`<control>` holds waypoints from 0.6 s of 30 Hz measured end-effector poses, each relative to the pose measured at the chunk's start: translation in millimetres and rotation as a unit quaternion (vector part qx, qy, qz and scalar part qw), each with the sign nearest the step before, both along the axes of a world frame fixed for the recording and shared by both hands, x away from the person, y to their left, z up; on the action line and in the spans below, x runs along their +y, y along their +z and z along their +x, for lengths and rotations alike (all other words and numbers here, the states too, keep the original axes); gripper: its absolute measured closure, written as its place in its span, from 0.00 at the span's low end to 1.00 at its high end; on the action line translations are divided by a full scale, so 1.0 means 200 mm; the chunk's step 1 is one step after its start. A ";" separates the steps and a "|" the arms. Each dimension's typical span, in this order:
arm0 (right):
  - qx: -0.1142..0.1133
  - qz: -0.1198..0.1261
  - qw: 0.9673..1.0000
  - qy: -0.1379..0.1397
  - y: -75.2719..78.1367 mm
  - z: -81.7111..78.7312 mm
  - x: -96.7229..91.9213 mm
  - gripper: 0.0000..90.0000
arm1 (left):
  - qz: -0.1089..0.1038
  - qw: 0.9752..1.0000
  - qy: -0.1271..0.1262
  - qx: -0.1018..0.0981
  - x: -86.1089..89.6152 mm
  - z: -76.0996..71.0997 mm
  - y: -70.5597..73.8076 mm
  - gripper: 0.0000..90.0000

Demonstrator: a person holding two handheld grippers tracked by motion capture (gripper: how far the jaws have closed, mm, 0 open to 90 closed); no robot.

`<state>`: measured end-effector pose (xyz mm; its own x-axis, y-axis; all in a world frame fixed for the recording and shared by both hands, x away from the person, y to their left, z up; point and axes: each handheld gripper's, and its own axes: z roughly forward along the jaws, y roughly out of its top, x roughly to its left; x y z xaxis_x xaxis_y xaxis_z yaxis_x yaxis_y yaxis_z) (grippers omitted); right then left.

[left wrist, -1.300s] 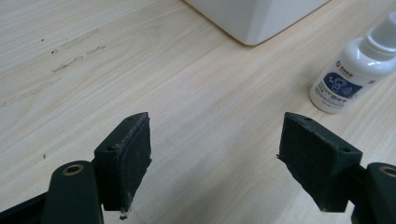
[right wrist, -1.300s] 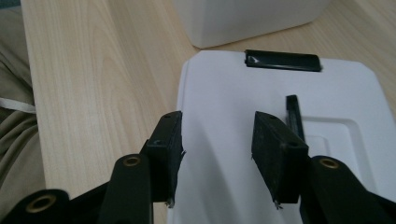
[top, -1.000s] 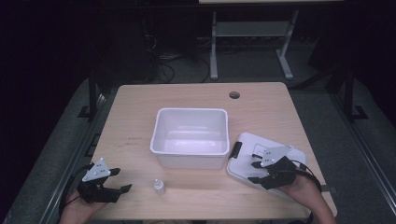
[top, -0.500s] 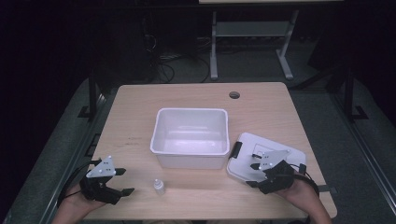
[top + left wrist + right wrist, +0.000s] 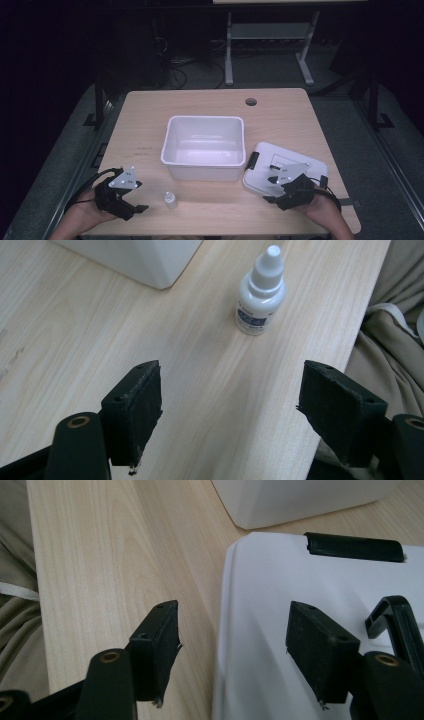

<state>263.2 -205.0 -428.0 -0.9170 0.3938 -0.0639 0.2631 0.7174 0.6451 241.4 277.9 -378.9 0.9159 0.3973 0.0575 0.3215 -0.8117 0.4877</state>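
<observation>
A white tub (image 5: 204, 145) stands empty at mid-table. Its white lid (image 5: 285, 165) with black clips lies flat to the right of it. A small white dropper bottle (image 5: 171, 200) stands upright near the front edge. My left gripper (image 5: 136, 211) is open just left of the bottle and points at it; the bottle (image 5: 261, 295) stands beyond the jaws (image 5: 232, 390), untouched. My right gripper (image 5: 270, 190) hovers at the lid's near left corner. Its jaws have just been opening, and the lid's edge (image 5: 225, 630) lies under the gap (image 5: 235, 630), untouched by the pads.
The wooden table (image 5: 150, 120) has a round cable hole (image 5: 251, 101) at the back right. The person's clothing (image 5: 390, 340) lies beyond the table's front edge. A metal stand (image 5: 270, 35) stands on the dark floor beyond the table.
My left gripper has drifted a little to the right, toward the bottle, and risen slightly. The right gripper has stayed at the lid's corner.
</observation>
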 end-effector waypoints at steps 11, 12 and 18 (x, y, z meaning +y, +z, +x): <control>-0.006 -0.002 1.000 0.001 0.01 -0.01 0.00 0.40 | 0.038 0.998 -0.039 0.011 -0.15 0.04 0.04 0.32; -0.006 -0.002 1.000 0.001 0.01 -0.01 0.00 0.41 | 0.042 0.998 -0.042 0.012 -0.17 0.04 0.04 0.32; -0.007 0.000 1.000 0.001 0.01 -0.01 0.00 0.40 | 0.068 0.996 -0.057 0.022 -0.25 0.06 0.04 0.32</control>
<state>261.4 -206.0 -425.5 -0.9164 0.3928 -0.0774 0.2528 0.7176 0.6490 253.9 227.4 -370.5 0.9573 0.2826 0.0615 0.2431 -0.9014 0.3582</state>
